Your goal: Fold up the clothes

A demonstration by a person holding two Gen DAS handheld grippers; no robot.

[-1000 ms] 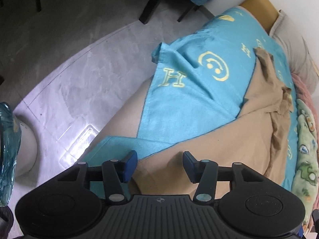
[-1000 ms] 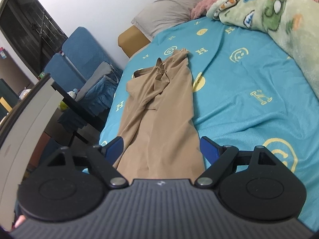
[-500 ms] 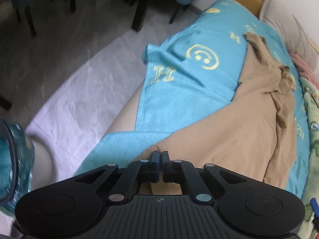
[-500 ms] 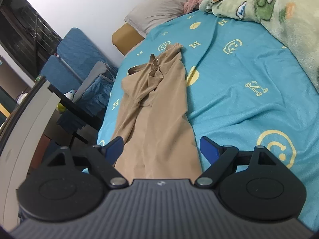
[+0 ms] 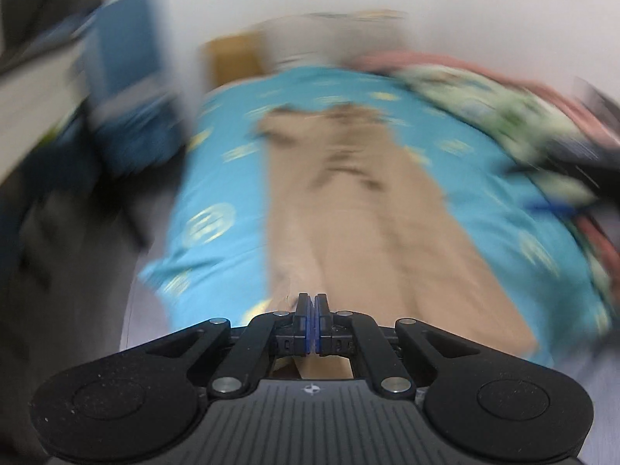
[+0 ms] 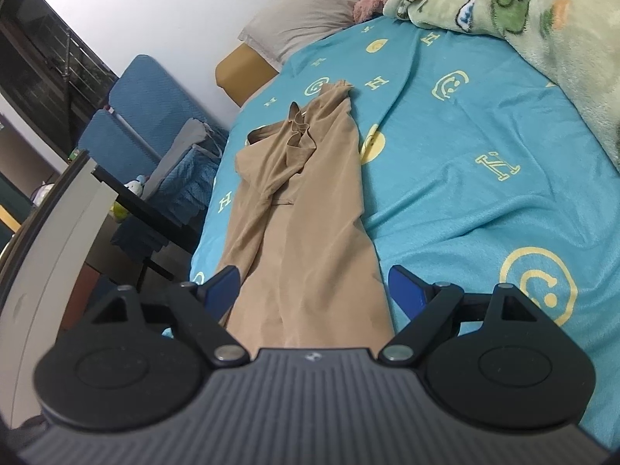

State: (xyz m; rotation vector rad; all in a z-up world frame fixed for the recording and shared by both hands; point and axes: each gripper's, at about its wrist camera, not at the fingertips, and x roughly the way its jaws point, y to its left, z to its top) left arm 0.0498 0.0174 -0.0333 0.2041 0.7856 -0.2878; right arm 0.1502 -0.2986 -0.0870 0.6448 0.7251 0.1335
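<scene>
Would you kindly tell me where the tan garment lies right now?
In the right wrist view, the tan garment lies lengthwise on the blue sheet's left side, nearest the blue chair.

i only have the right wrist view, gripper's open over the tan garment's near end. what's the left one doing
Observer: The left gripper is shut on the tan garment, pinching its near edge.
Operator: is that view clear enough to trust
Observer: The left gripper itself is sharp, but everything beyond it is smeared with motion blur, so that camera is moving fast.
Operator: anything near the right gripper i can't see
Observer: In the left view, a dark object with a blue streak, likely the right gripper, shows at the right edge, beside the green cartoon blanket. It is too blurred to be sure.
</scene>
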